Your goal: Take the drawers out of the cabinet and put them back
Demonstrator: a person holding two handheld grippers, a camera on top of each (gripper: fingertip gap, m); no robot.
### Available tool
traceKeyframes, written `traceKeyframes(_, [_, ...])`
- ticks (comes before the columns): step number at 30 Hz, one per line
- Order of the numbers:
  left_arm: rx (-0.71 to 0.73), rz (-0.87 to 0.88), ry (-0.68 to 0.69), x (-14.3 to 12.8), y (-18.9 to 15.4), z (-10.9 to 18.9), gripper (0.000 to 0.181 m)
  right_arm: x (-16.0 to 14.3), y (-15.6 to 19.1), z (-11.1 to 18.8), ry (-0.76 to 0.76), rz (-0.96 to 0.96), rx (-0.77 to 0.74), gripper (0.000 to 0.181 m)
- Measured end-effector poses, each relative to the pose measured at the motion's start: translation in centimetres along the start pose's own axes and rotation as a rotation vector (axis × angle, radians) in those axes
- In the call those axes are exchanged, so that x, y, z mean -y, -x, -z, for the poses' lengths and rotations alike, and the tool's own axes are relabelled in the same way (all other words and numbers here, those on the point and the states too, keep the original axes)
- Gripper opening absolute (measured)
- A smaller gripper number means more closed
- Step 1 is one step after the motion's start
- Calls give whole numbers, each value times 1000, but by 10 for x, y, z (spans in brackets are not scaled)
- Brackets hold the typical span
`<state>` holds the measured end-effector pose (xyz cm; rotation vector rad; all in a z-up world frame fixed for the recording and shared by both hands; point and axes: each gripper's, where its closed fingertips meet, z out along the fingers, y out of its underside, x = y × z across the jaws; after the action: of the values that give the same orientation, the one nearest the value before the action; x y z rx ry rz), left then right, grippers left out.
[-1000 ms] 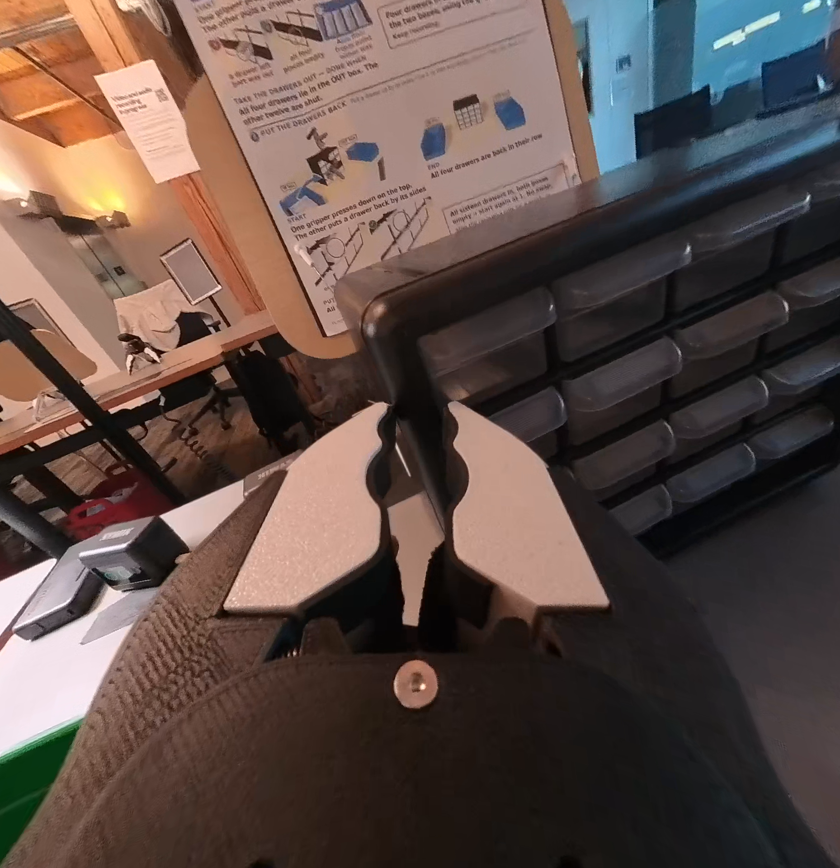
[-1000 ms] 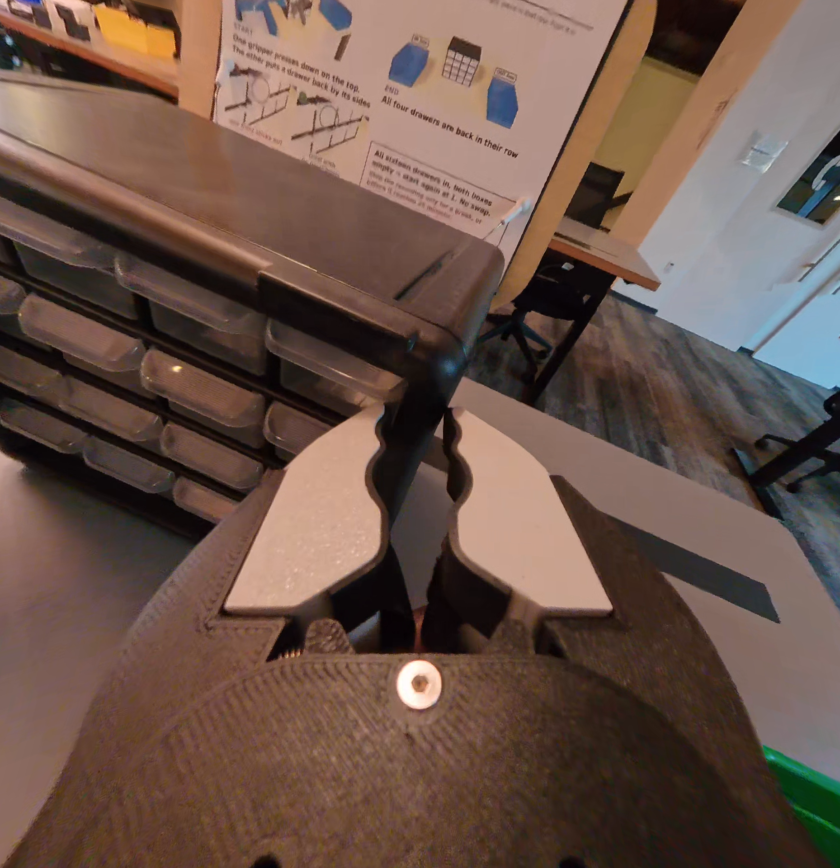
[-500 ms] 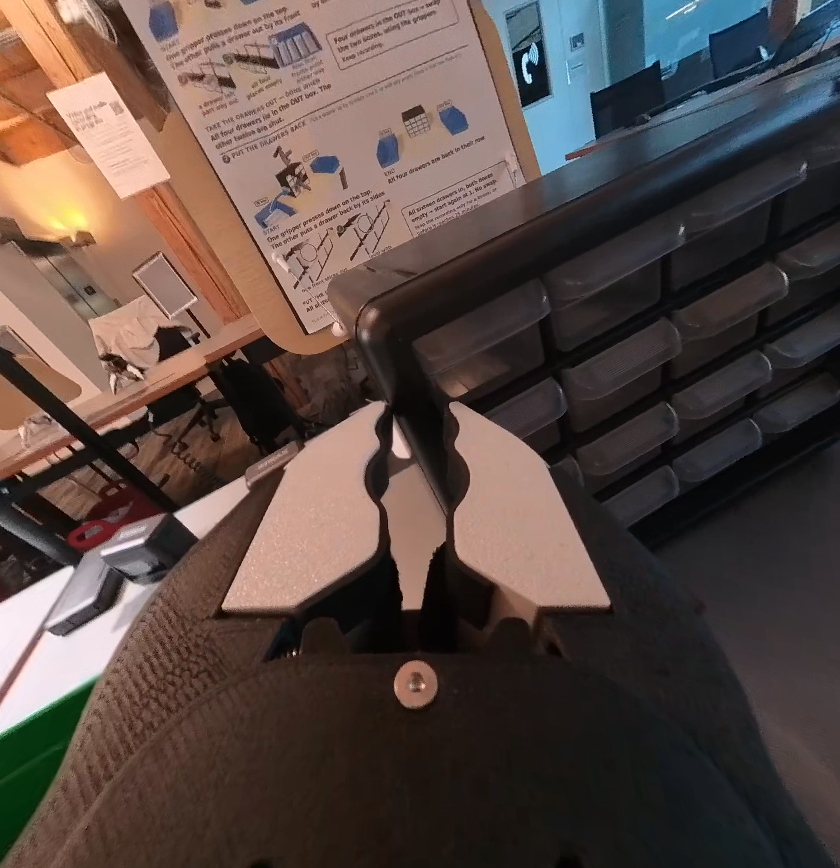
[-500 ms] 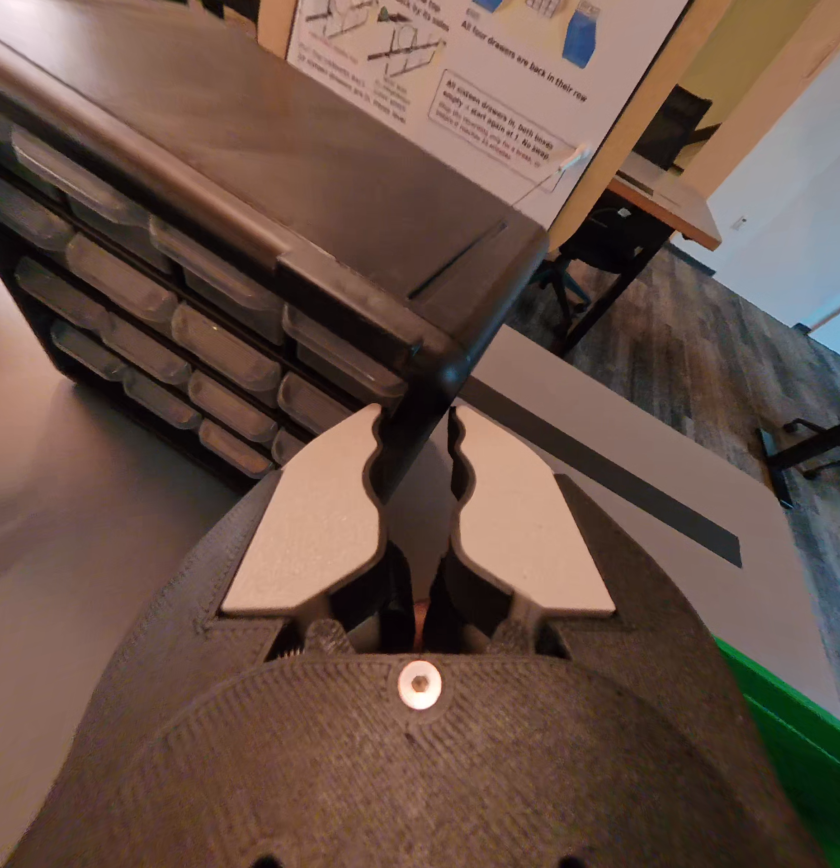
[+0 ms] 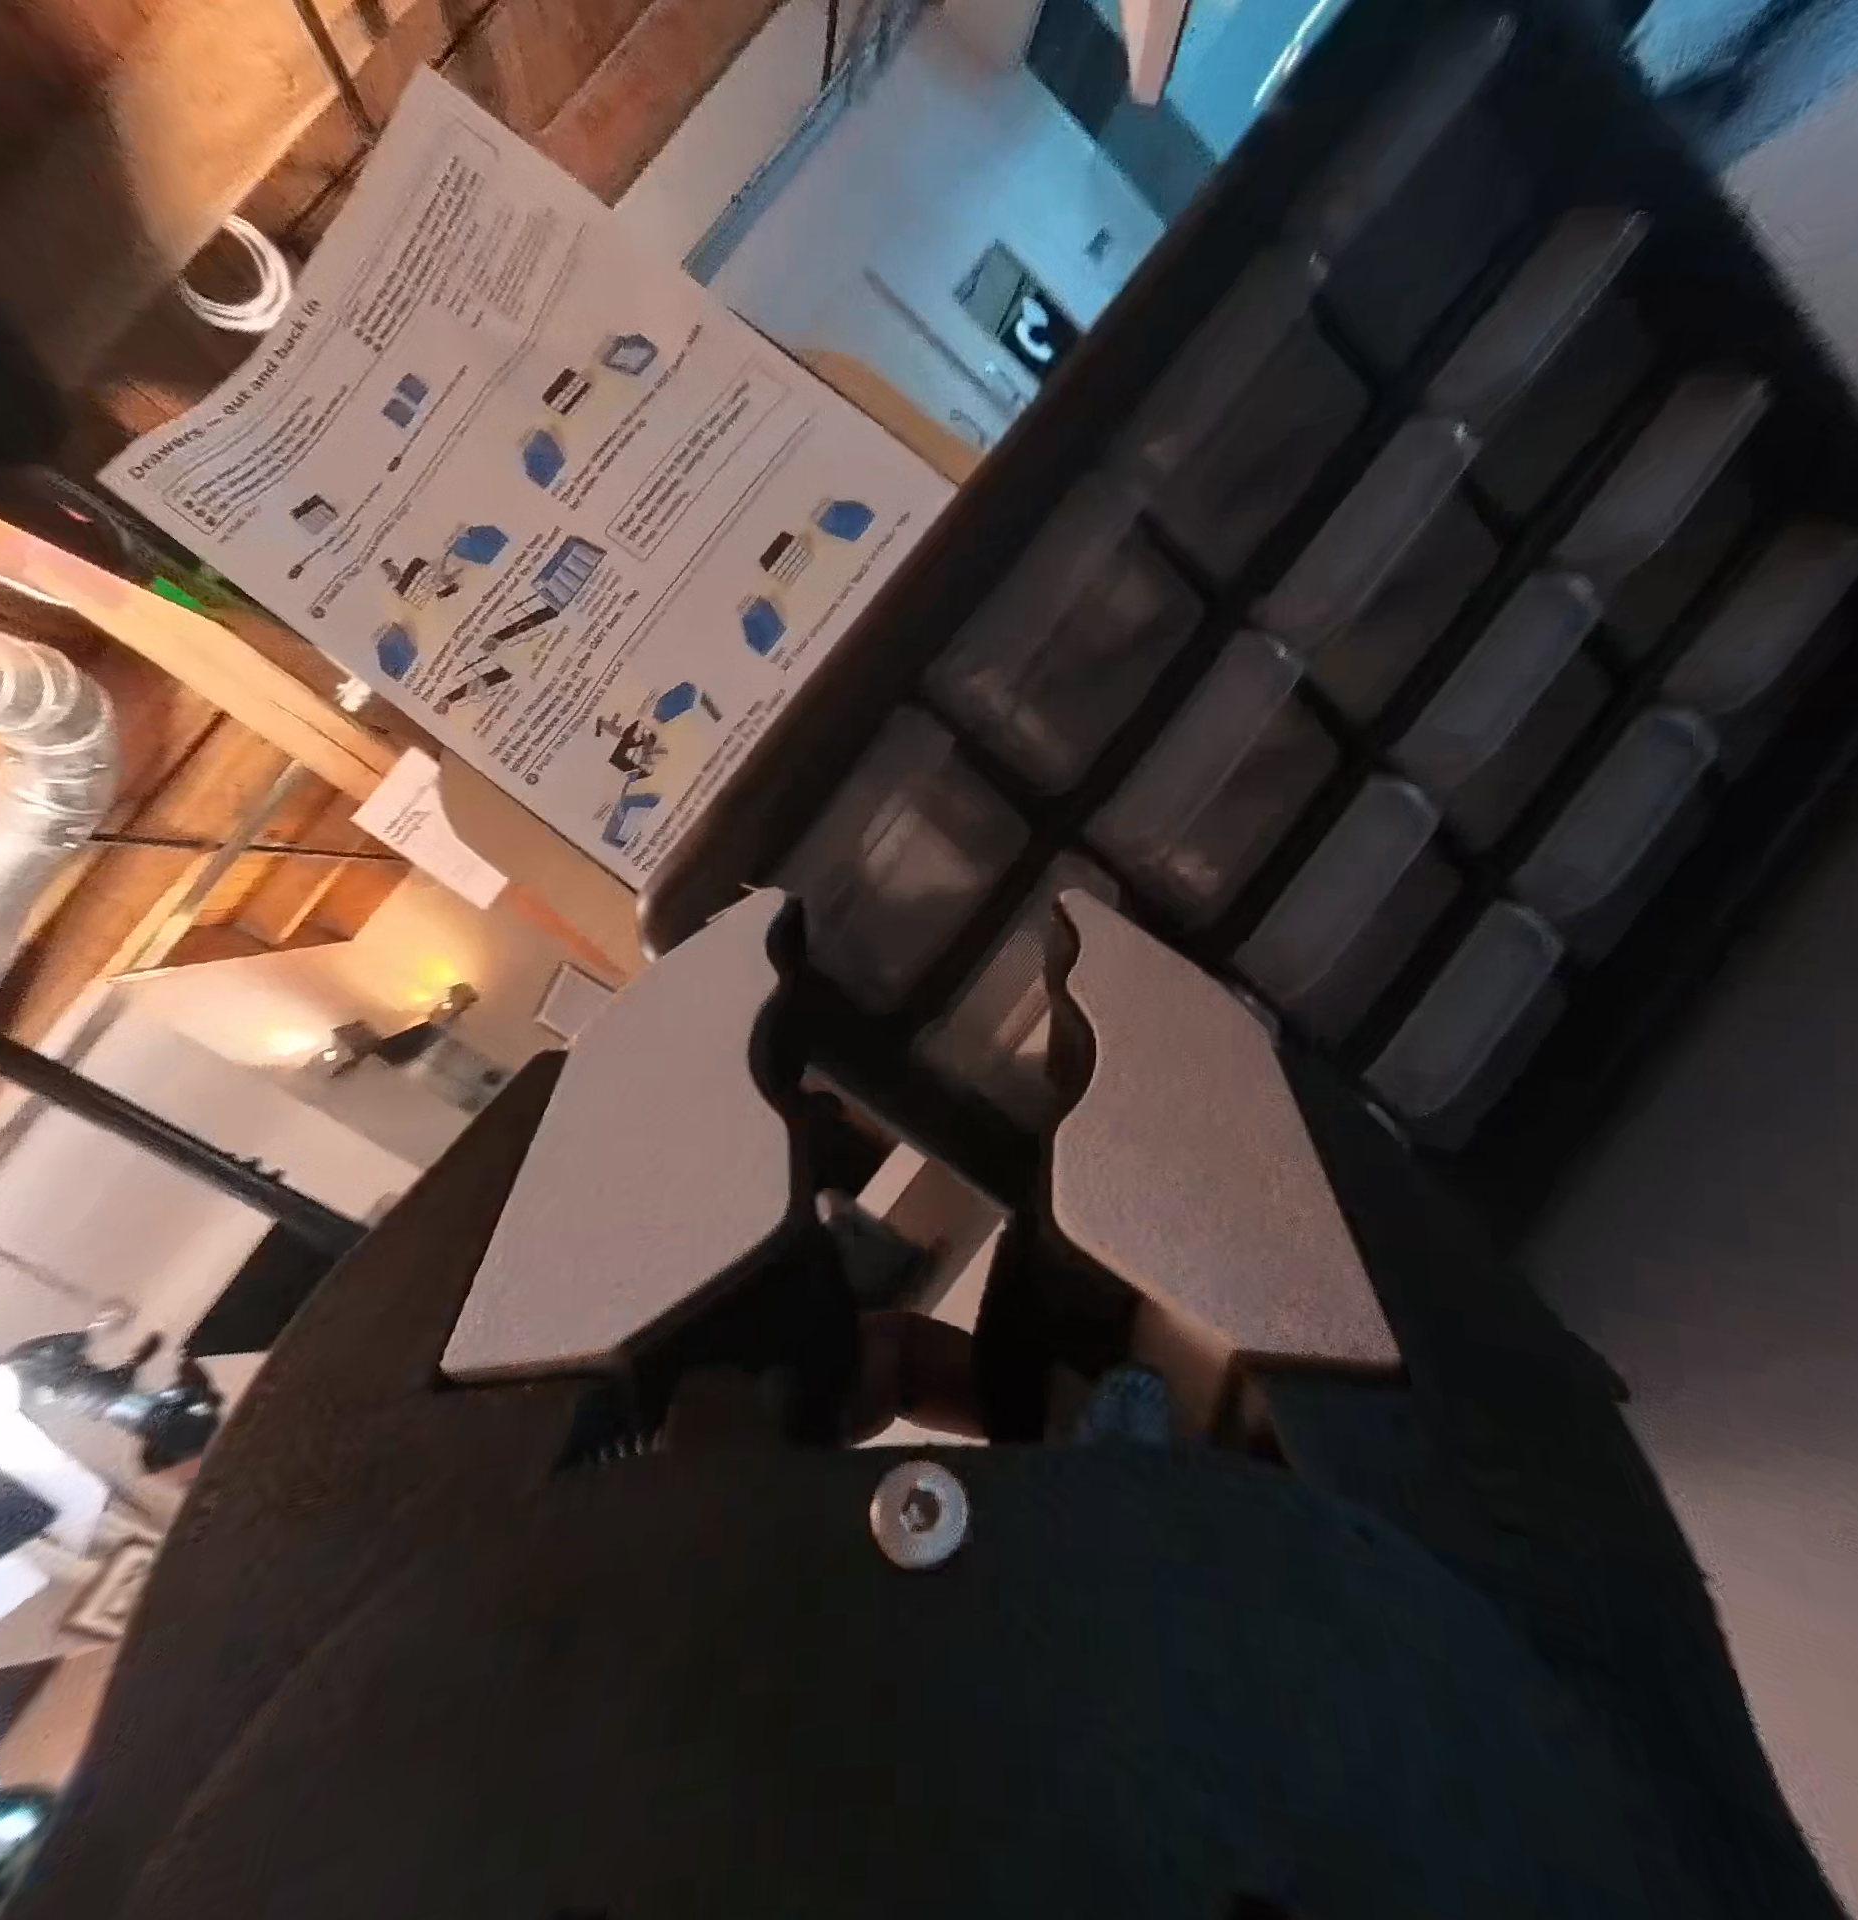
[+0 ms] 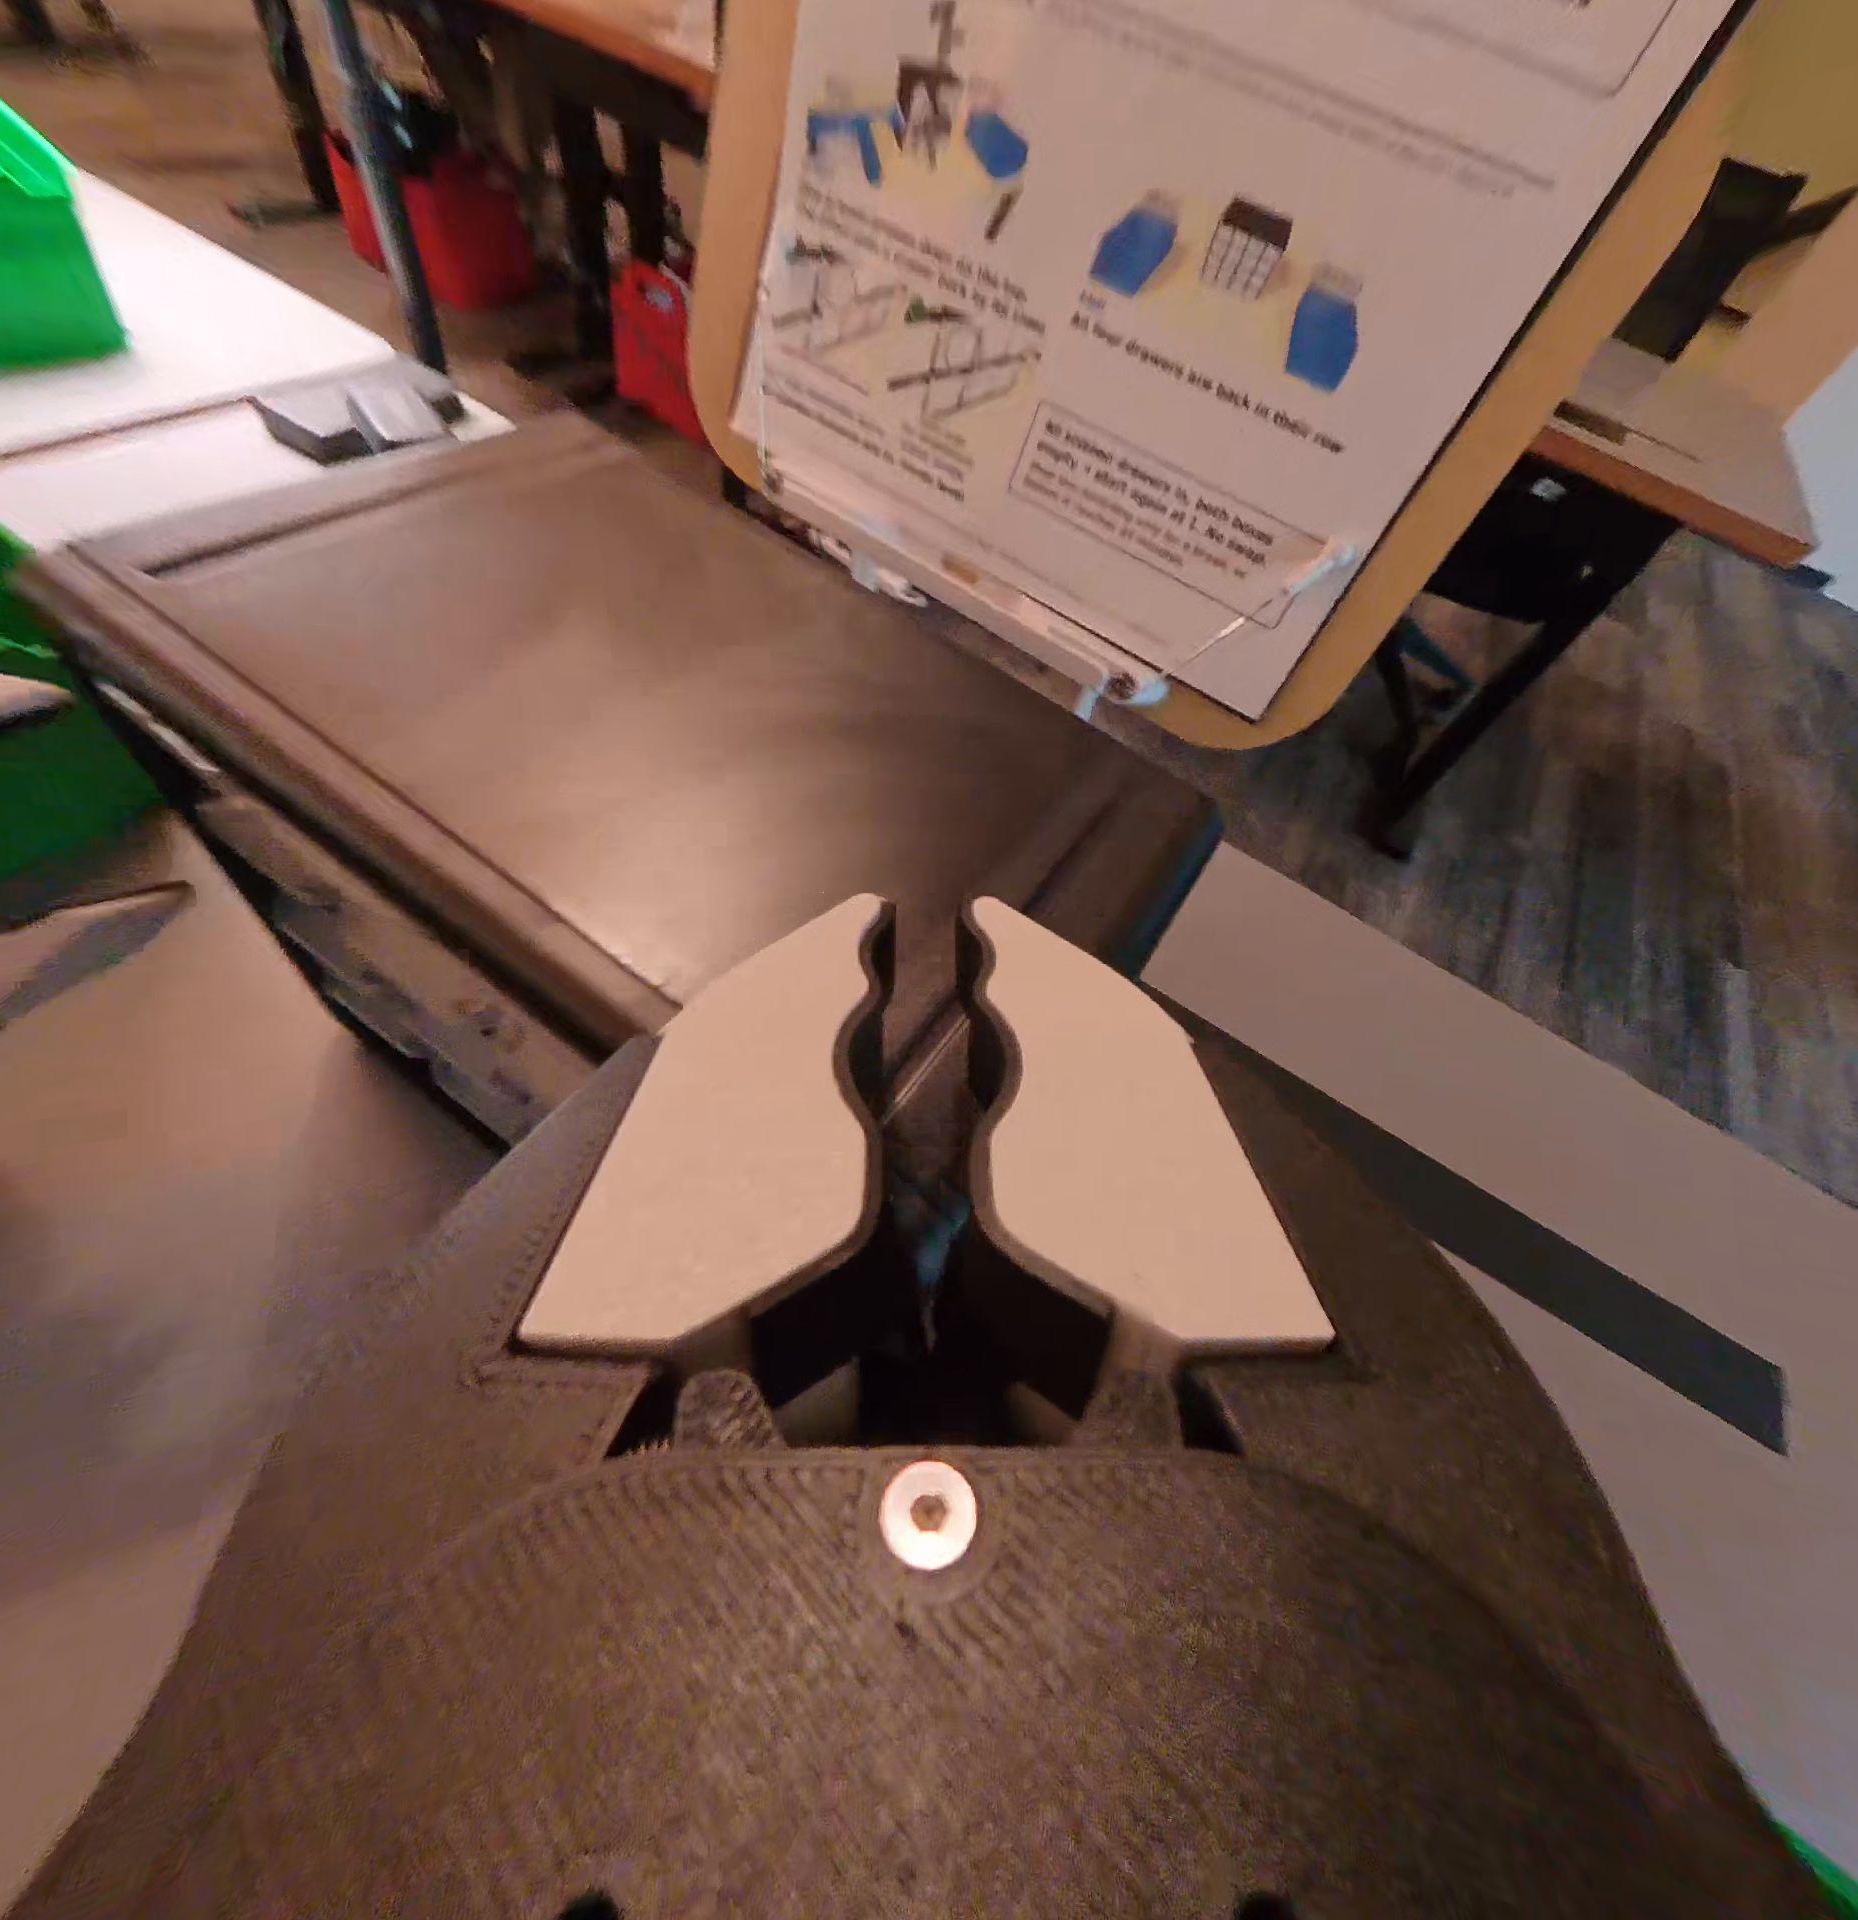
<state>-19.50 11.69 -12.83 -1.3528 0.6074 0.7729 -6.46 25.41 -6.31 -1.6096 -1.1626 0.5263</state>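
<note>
The black cabinet [image 5: 1018, 488] with several rows of clear drawers fills the upper right of the tilted left wrist view. All the drawers I can see are pushed in. My left gripper [image 5: 920, 914] is open and empty, right at the cabinet's left column, with a clear drawer front [image 5: 998, 997] between its tips. In the right wrist view I look down on the cabinet's flat top [image 6: 592, 707]. My right gripper [image 6: 925, 914] is shut and empty over the top's right end; I cannot tell whether it touches.
An instruction poster on a board [image 6: 1112, 312] stands behind the cabinet and also shows in the left wrist view [image 5: 540, 520]. Green bins [image 6: 31, 260] sit at the left. A black tape strip [image 6: 1527, 1278] crosses the grey table on the right.
The left gripper has rolled, opened wider and moved from the cabinet's left edge to the drawer fronts. The right gripper has risen from the right edge to above the top and closed.
</note>
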Motion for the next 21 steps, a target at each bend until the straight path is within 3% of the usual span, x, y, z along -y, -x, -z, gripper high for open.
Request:
traceKeyframes(1, [7, -20, 9, -3, 0, -1, 44, -3, -3, -6, 21, 19, -21, 11])
traceKeyframes(4, [27, -18, 6, -6, -1, -4, 40, -12, -3, -18, 66, 35, -22, 5])
traceKeyframes(9, [66, -201, 60, -10, 0, -13, 27, -19, 0, -22, 105, 18, 9, 0])
traceKeyframes(16, [118, -324, 97, -11, 6, -14, 15, -19, -1, -22, 152, 104, -70, 1])
traceKeyframes(21, [182, -428, 54, 8, 9, -10, 16, -19, -1, -22, 157, 120, -83, 1])
